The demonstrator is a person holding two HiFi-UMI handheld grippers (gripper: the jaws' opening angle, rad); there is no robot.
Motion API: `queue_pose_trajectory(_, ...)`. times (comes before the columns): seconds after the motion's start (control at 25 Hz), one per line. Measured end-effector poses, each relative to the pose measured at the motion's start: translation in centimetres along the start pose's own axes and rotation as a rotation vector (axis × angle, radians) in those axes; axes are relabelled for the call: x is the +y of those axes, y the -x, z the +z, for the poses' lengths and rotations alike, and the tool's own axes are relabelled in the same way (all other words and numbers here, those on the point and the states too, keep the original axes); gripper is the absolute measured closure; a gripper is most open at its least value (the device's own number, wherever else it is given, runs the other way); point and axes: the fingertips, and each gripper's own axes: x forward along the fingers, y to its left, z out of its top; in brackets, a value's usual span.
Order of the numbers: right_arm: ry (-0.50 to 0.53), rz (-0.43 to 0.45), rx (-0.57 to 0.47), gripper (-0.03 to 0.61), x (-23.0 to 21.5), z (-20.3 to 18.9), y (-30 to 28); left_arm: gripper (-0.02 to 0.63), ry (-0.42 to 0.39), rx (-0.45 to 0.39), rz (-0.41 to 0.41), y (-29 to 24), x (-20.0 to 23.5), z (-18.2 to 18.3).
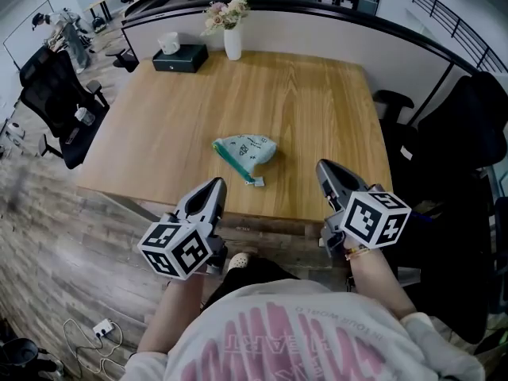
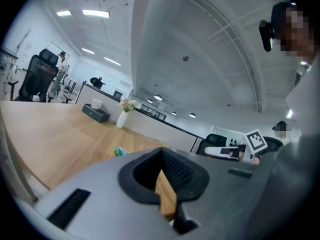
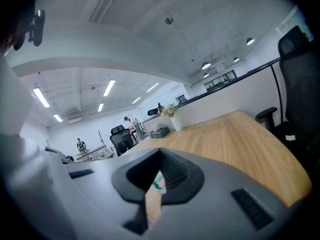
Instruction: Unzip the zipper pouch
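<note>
pouch [image 1: 244, 154]: on table [image 1: 317, 109], mid front edge | left gripper [image 1: 214, 184], right gripper [image 1: 325, 167]: jaws closed, empty, off that edge | zipper: I can't tell if run open; fits pre-grab or done

In the left gripper view the mint-green fabric zipper pouch [image 2: 119, 151] is mostly hidden behind the grey body of the left gripper [image 2: 162, 156]; only 1 green corner shows. In the right gripper view the right gripper [image 3: 159, 156] blocks all but a sliver of it, seen through the notch below the tips. From the head view the teal zipper strip [image 1: 232, 162] is too small to tell whether it is zipped (the dark print on the fabric is unreadable too). Both grippers cover part of the near edge of the light wooden table [image 1: 317, 117], and the black office chair [image 1: 460, 125] is cut off by the right edge.
</note>
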Motion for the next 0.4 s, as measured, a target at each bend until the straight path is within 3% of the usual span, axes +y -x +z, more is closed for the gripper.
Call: queue_pose_trajectory(0.4,-0.007,0.005,0.0,0.581,0.11,0.0,0.4,0.611,-0.005,-0.001,-0.012,-0.19,-0.32,0.12)
